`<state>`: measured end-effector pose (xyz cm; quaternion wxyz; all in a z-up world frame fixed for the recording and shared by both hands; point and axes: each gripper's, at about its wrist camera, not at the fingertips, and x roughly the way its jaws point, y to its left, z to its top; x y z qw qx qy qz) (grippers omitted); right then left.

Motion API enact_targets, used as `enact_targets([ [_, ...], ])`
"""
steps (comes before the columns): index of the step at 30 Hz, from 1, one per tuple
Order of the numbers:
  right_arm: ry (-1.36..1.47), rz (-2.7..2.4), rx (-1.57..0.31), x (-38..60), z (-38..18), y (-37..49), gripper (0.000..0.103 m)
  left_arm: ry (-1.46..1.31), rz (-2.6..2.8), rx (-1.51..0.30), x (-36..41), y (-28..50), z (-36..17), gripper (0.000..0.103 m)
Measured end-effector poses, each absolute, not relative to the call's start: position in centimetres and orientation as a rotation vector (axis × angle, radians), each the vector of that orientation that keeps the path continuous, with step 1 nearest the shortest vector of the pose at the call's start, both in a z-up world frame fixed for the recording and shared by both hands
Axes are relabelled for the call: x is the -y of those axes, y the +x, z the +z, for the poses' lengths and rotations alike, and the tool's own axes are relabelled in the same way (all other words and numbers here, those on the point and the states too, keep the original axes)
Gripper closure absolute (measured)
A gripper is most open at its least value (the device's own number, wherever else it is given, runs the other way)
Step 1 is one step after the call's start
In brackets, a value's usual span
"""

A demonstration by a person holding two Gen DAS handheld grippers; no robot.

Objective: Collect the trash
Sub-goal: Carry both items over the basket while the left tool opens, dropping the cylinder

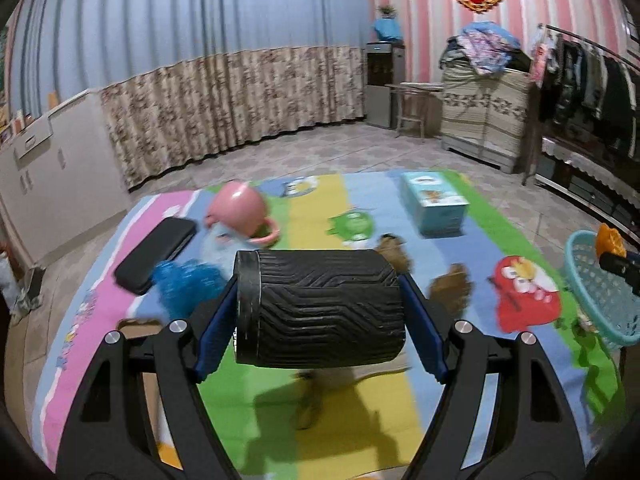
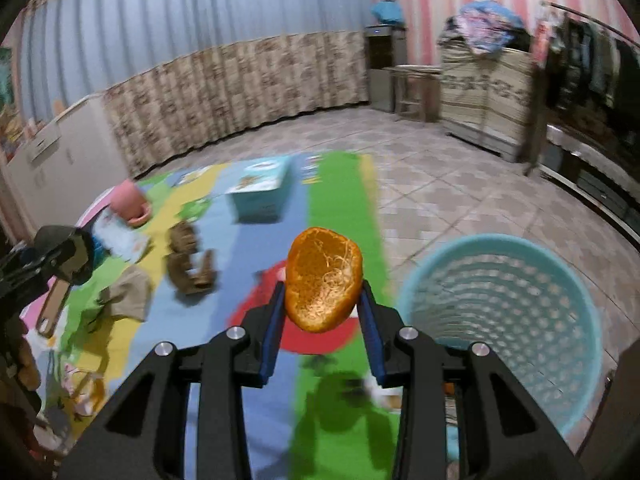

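My left gripper (image 1: 320, 312) is shut on a black ribbed cylinder (image 1: 320, 308), held sideways above the colourful mat (image 1: 312, 208). My right gripper (image 2: 322, 300) is shut on an orange peel (image 2: 324, 280), held above the mat just left of the light-blue mesh basket (image 2: 504, 320). The basket (image 1: 600, 288) and the peel (image 1: 609, 242) also show at the right edge of the left wrist view. Brown scraps (image 2: 188, 260) lie on the mat, also visible in the left wrist view (image 1: 448, 286). The left gripper with the cylinder appears at the left of the right wrist view (image 2: 68, 252).
On the mat: a tipped pink cup (image 1: 240, 210), a black case (image 1: 156, 254), blue crumpled plastic (image 1: 184, 284), a light-blue box (image 1: 434, 202). Curtains, a cabinet (image 1: 484, 120) and a clothes rack (image 1: 592, 92) stand beyond the tiled floor.
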<state>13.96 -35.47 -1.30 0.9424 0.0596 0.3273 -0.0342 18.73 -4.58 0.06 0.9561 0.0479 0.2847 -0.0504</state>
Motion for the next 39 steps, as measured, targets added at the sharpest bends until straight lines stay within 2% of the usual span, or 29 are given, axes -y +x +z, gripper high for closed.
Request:
enact_targets([
  [10,0.186,-0.268,-0.665,45.5,-1.7,11.7,0.067,0.161,-0.273,-0.547,16.3,18.1,0.3,0.028],
  [20,0.256,-0.347,-0.669,51.1,-3.3,10.4,0.067,0.222,-0.463,-0.564,27.7,16.9,-1.7,0.028],
  [35,0.383,-0.392,-0.64,54.2,-4.6,9.3,0.067,0.261,-0.594,-0.56,37.5,16.4,-2.8,0.028],
  [39,0.394,-0.397,-0.641,54.6,-4.7,9.2,0.067,0.265,-0.583,-0.56,37.9,16.7,-2.7,0.017],
])
